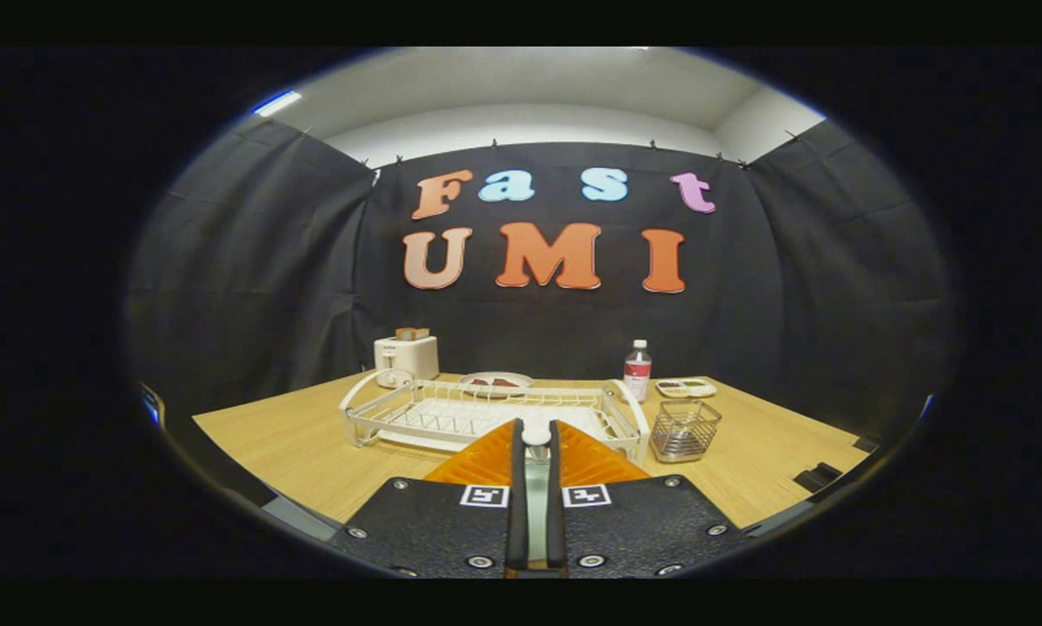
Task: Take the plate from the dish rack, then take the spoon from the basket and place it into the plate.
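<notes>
The claw (pixel 536 443) has its two fingers drawn close, with something pale and slim pinched between them, ending in a small round knob; I cannot tell whether it is the spoon. The white wire dish rack (pixel 486 413) lies straight ahead, its long side crosswise. Right of the rack stands the small wire basket (pixel 685 429). Behind the rack a white plate (pixel 496 382) rests on the wooden bench (pixel 277 443).
</notes>
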`<state>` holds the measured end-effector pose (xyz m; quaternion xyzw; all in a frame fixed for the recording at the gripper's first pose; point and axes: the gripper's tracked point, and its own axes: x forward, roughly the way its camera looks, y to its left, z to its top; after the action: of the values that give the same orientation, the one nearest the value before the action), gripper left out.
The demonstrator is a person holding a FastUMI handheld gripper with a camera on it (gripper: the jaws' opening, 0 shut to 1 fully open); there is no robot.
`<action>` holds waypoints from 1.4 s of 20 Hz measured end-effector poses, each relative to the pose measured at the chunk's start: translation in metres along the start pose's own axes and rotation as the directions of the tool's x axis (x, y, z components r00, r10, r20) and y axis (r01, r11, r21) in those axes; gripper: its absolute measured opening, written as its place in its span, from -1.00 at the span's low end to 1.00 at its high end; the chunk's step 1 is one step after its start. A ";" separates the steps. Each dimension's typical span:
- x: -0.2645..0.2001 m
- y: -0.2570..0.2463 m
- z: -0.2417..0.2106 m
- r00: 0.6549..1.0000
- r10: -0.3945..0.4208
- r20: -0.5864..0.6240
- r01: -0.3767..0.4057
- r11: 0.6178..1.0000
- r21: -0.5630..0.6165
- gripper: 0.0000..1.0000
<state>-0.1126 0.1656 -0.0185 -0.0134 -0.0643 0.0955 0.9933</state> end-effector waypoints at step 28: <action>0.033 -0.040 -0.035 0.984 -0.074 -0.161 0.074 0.997 -0.005 0.95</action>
<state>-0.0680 0.1321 -0.0477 -0.0181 0.0158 0.0572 0.9981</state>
